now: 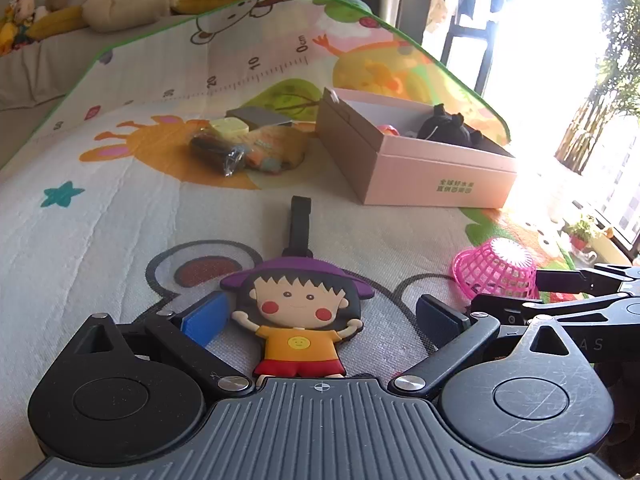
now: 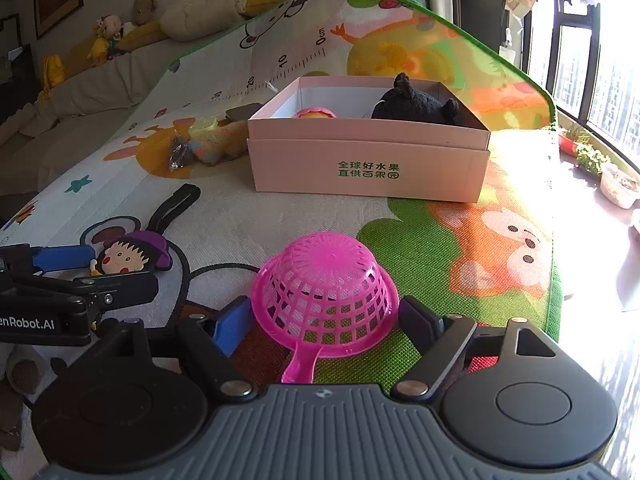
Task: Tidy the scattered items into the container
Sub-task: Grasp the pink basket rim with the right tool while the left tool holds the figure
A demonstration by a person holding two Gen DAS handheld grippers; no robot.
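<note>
A cartoon-girl luggage tag (image 1: 298, 322) with a purple hat and black strap lies flat on the play mat, between the open fingers of my left gripper (image 1: 320, 316); it also shows in the right wrist view (image 2: 130, 255). A pink plastic strainer (image 2: 325, 290) lies upside down between the open fingers of my right gripper (image 2: 324, 320), its handle toward the camera; it shows in the left wrist view too (image 1: 496, 270). The pink cardboard box (image 2: 368, 160) stands farther back, holding a black plush toy (image 2: 416, 104) and a pink-and-yellow item (image 2: 314, 113).
A pile of loose items (image 1: 240, 144), among them a dark wrapped packet, a yellow block and a grey card, lies left of the box (image 1: 420, 168). Plush toys (image 2: 132, 20) sit on a sofa behind. The mat's edge and sunlit floor with potted plants (image 2: 592, 156) are on the right.
</note>
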